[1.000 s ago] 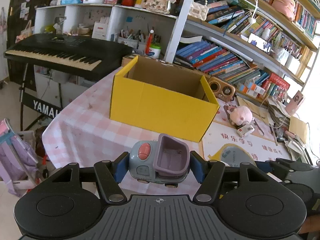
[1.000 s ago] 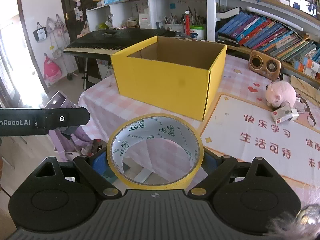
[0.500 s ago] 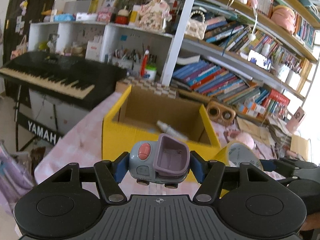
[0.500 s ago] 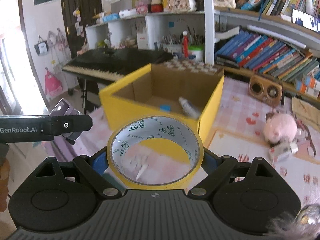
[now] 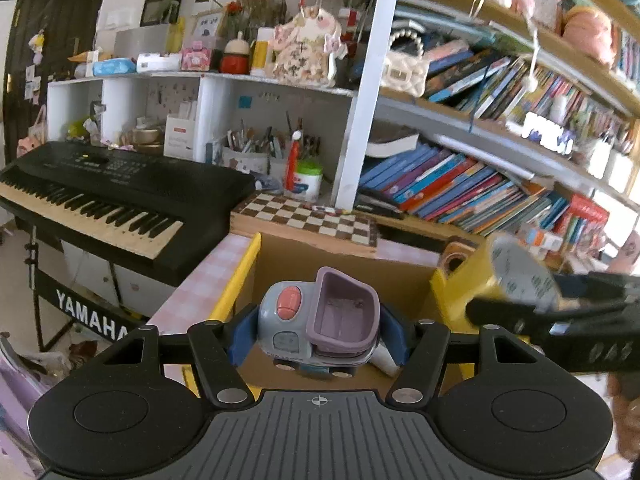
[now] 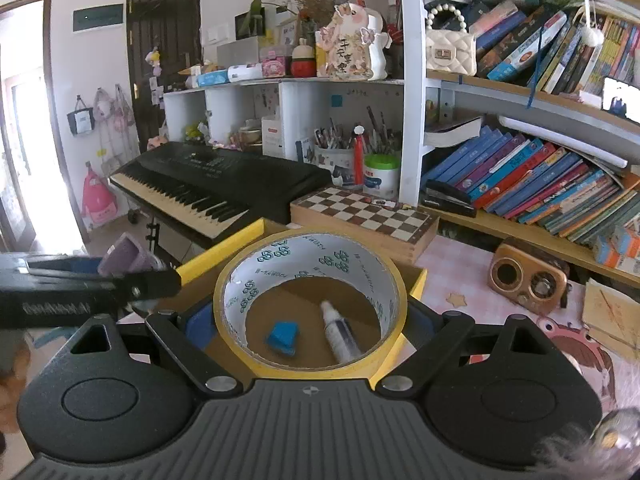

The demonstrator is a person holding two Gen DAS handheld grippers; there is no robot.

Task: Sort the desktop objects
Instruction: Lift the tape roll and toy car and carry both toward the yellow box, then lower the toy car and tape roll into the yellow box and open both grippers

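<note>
- The left gripper [image 5: 319,334] grips a toy truck [image 5: 318,326] sideways between its blue pads [image 5: 243,333], one pad on the grey cab end, the other on the purple tipper end.
- The truck fills the gap between the jaws, which stand at a middling width, pressed on it; its wheels point down and the tipper opens upward.
- The truck hangs over the open yellow box [image 5: 236,284], above the near-left part of its brown inside.
- The right gripper [image 6: 310,322] clasps a tape roll [image 6: 310,300] across its width, its jaws spread wide and pressed on the roll's yellow outer rim on both sides.
- The roll lies flat between the jaws, its hole facing up; its white printed inner wall shows.
- The roll hangs over the same box [image 6: 224,250]; through its hole the box floor shows, with a blue piece [image 6: 283,338] and a small white bottle [image 6: 339,334] lying on it, near each other but apart.
- In the left view the right gripper and roll [image 5: 520,280] sit over the box's right corner, blurred.
- In the right view the left gripper [image 6: 80,280] with the purple tipper [image 6: 126,260] sits over the box's left wall.
- Behind the box are a chessboard [image 6: 362,212], a keyboard [image 6: 208,184] to its left and a small wooden radio [image 6: 528,280] on the pink checked cloth [image 6: 452,256].
</note>
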